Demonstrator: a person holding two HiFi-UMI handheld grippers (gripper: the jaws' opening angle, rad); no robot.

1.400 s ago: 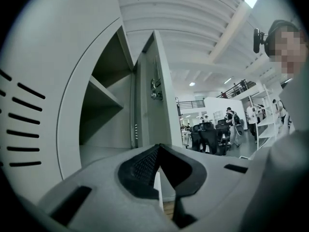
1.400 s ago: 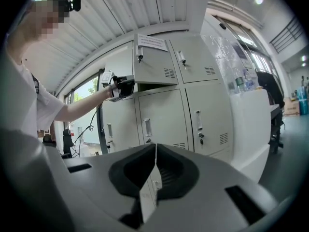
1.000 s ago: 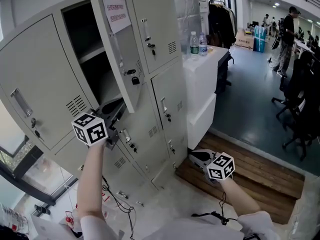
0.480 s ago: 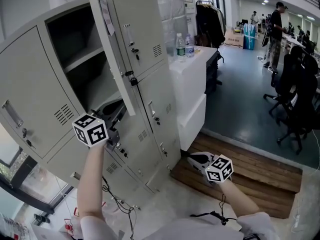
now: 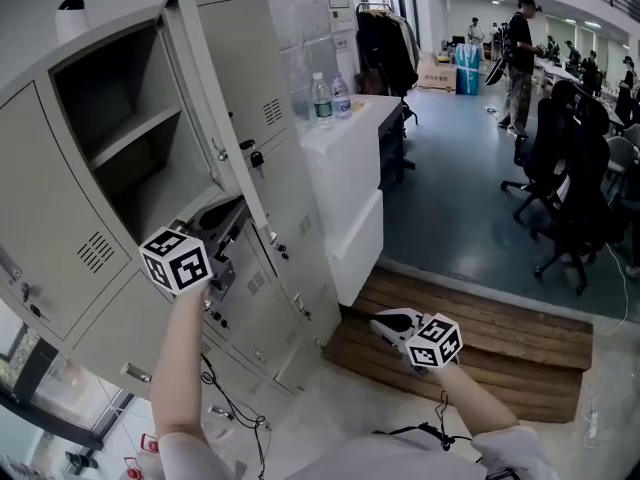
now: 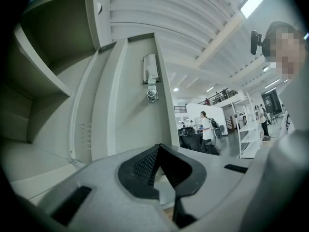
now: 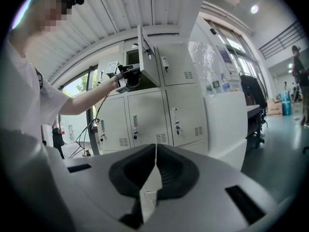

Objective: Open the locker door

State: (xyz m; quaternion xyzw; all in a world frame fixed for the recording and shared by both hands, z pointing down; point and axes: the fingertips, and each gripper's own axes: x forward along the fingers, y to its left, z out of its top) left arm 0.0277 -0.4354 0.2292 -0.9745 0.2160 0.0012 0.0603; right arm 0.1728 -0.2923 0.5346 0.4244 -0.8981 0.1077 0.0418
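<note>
The grey locker bank (image 5: 60,228) has its upper middle door (image 5: 210,98) swung wide, seen almost edge-on, with the bare compartment and its shelf (image 5: 125,133) exposed. My left gripper (image 5: 232,218) reaches level to the compartment's lower edge beside the door's bottom corner. In the left gripper view its jaws (image 6: 159,148) meet at the tips, shut, nothing seen between them; the door's inner face (image 6: 130,105) and lock latch (image 6: 151,81) lie just ahead. My right gripper (image 5: 380,320) hangs low over the wooden platform, shut and holding nothing (image 7: 155,148). The right gripper view shows the open door (image 7: 145,52).
A white counter (image 5: 350,158) with two water bottles (image 5: 320,98) stands right of the lockers. A wooden platform (image 5: 500,338) lies below. Cables (image 5: 235,408) trail on the floor at the lockers' foot. Office chairs (image 5: 570,188) and people (image 5: 520,48) fill the room's right side.
The door has swung further open, from showing its paper-covered face to nearly edge-on. My left gripper went along with it. The right gripper has drifted slightly lower.
</note>
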